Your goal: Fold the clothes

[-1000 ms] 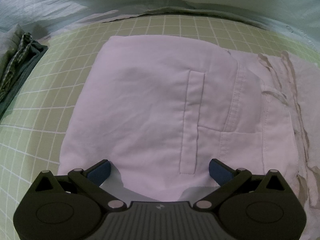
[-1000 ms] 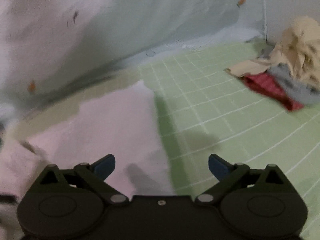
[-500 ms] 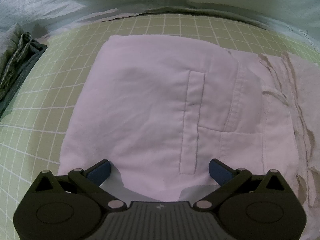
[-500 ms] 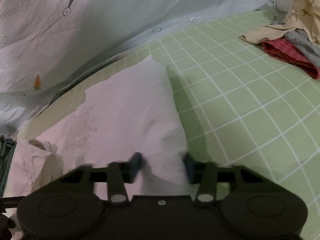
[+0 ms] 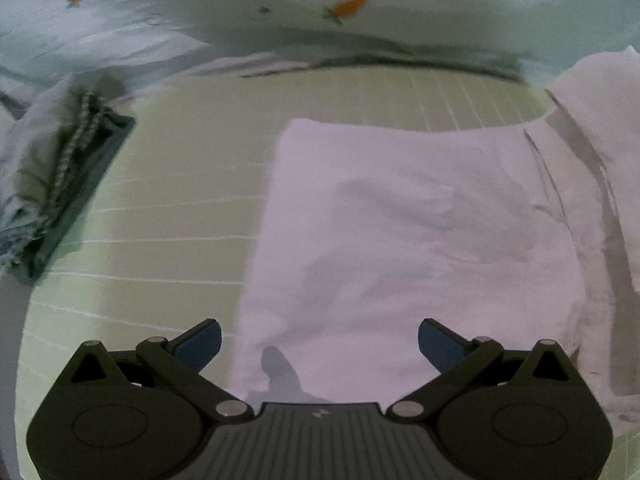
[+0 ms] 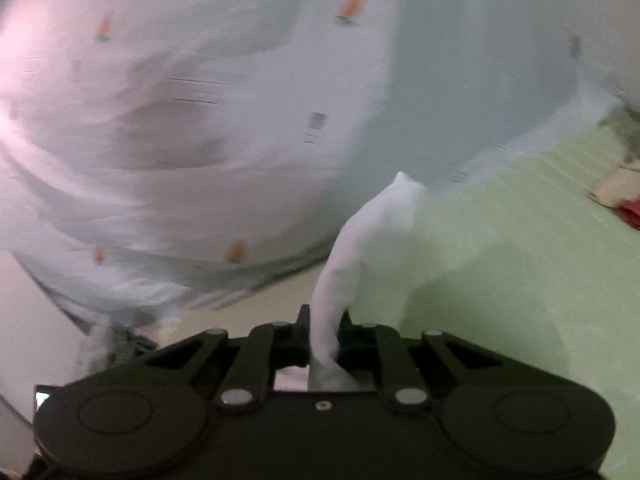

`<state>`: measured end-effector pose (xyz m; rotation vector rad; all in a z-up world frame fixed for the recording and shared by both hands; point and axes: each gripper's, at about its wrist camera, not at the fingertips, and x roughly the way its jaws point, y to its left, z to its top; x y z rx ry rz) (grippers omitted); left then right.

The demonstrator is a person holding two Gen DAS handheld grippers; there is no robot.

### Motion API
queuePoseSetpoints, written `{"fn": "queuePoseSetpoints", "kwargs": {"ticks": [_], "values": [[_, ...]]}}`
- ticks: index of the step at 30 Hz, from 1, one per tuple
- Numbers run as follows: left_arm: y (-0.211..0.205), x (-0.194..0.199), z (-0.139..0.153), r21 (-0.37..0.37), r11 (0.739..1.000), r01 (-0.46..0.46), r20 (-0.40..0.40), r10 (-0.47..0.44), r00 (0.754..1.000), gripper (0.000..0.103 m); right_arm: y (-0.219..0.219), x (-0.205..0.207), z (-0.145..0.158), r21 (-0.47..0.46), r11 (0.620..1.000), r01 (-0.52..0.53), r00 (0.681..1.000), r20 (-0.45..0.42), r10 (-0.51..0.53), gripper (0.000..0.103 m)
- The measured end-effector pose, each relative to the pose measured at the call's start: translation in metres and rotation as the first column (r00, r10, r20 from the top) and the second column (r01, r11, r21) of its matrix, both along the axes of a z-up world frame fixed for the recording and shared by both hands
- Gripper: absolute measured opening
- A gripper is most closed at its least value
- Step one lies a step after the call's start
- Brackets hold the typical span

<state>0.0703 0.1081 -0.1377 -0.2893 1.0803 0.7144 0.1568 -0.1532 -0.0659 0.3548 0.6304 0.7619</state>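
Right tongs (image 6: 325, 340) pinch the white garment (image 5: 400, 240) — lift the corner across smoothly, I judge; left tongs (image 5: 318, 340) gape wide, empty — steady the cloth.

1. Left tool (image 5: 319, 342): both blue fingers (image 5: 199, 343) spread wide apart, nothing between them, hanging low over the pale garment (image 5: 400, 232).
2. Right tool (image 6: 325, 340): fingers pressed close together, pinching a fold of the garment (image 6: 362, 256), lifted and tilted upward.
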Motion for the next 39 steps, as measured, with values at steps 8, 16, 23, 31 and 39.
{"fn": "queuePoseSetpoints", "kwargs": {"ticks": [8,16,23,31,39], "values": [[0.06,-0.073,0.009,-0.018,0.995,-0.094,0.037,0.095,0.995,0.103,0.133,-0.072,0.009,-0.103,0.986,-0.128,0.991,0.035,0.133,0.014],[0.092,-0.122,-0.007,-0.103,0.986,-0.134,0.061,0.141,0.988,0.103,0.222,-0.12,-0.067,-0.209,0.953,-0.218,0.969,-0.16,0.186,0.056],[0.078,-0.126,0.013,-0.181,0.983,-0.037,0.227,0.079,0.971,0.103,0.147,-0.135,-0.021,-0.193,0.981,0.002,1.0,-0.016,-0.006,0.094],[0.039,-0.082,0.036,-0.29,0.947,0.139,0.377,-0.02,0.926,0.103,0.072,-0.146,-0.037,-0.414,0.88,0.233,0.971,0.053,-0.233,0.097],[0.003,-0.041,0.02,-0.377,0.911,0.167,0.367,-0.019,0.93,0.095,0.045,-0.143,-0.042,-0.441,0.87,0.222,0.971,0.023,-0.236,0.098]]}}
